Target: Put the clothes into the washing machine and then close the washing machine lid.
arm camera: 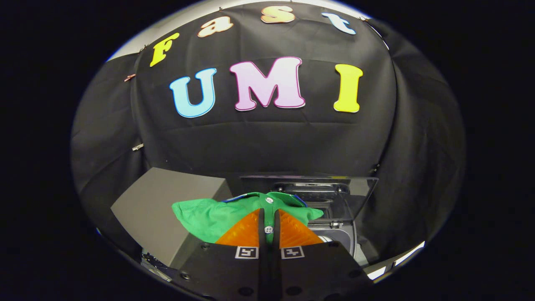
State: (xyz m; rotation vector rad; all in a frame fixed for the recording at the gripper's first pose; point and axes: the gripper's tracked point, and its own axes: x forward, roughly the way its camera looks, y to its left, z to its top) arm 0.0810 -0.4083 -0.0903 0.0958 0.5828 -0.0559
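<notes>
Tool (269,228) clamped on green shirt (209,217), before open washing machine (334,234).

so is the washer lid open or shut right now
Open: the clear lid stands raised behind the washing machine opening, while the claw pinches the green shirt.

soft green cloth garment (209,217), glossy see-through lid (359,192)

The gripper (269,228) has both fingers pressed together on a green garment (209,217), which hangs bunched above them. Just beyond stands the washing machine (340,234) with its clear lid (359,192) raised, beside a grey box (154,209).
</notes>
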